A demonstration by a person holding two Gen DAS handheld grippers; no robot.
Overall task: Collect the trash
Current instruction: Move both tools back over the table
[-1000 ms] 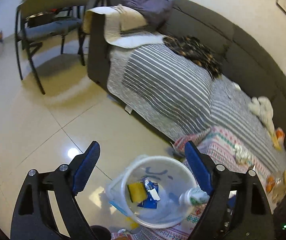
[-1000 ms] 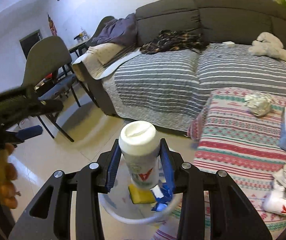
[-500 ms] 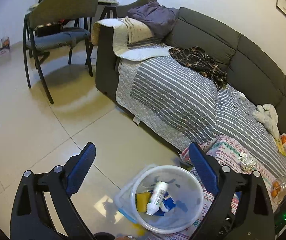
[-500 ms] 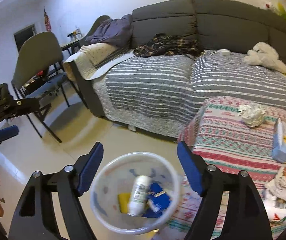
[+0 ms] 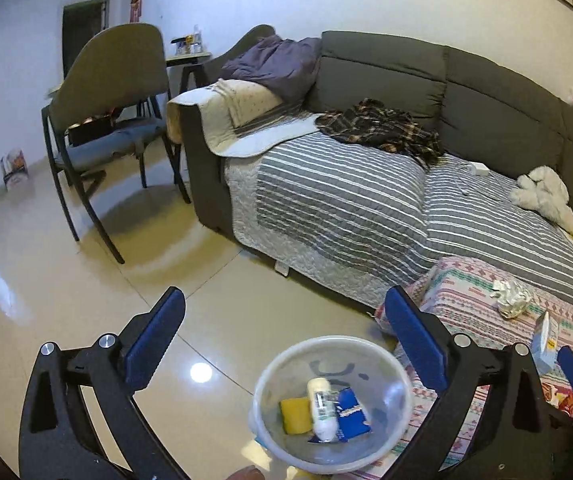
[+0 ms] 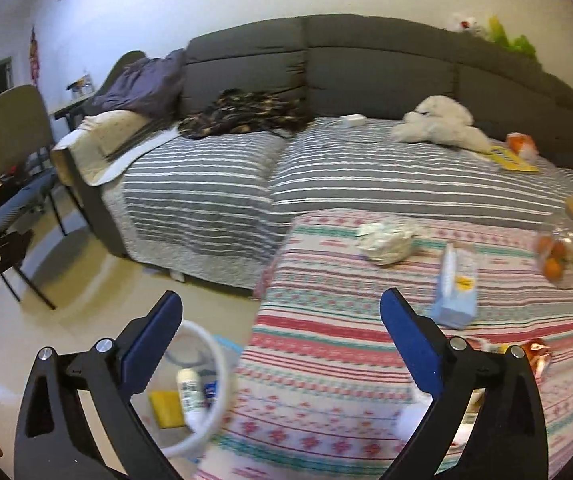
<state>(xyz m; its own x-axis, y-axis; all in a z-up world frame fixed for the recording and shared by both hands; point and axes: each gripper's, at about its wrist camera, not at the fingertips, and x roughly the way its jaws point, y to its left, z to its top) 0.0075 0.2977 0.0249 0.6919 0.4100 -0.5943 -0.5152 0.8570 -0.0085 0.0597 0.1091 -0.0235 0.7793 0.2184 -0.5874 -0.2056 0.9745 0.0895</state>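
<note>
A clear plastic bin (image 5: 390, 380) stands on the floor beside the patterned table cloth (image 6: 346, 320). Inside lie a white bottle (image 5: 320, 408), a yellow sponge (image 5: 294, 416) and a blue packet (image 5: 352, 412). The bin also shows in the right wrist view (image 6: 220, 376). My left gripper (image 5: 286, 336) is open and empty above the bin. My right gripper (image 6: 282, 340) is open and empty over the cloth's left edge. On the cloth lie a crumpled white paper (image 6: 384, 238), a light blue carton (image 6: 456, 288) and wrappers (image 6: 534, 354).
A grey sofa (image 5: 406, 92) with a striped cover runs behind the table. A chair (image 5: 106, 120) stands on the tiled floor at left. A bag of oranges (image 6: 554, 256) and a white plush toy (image 6: 438, 124) lie at right.
My right gripper opened and dropped the white bottle into the bin, then swung right over the cloth. My left gripper lifted and pulled back a little.
</note>
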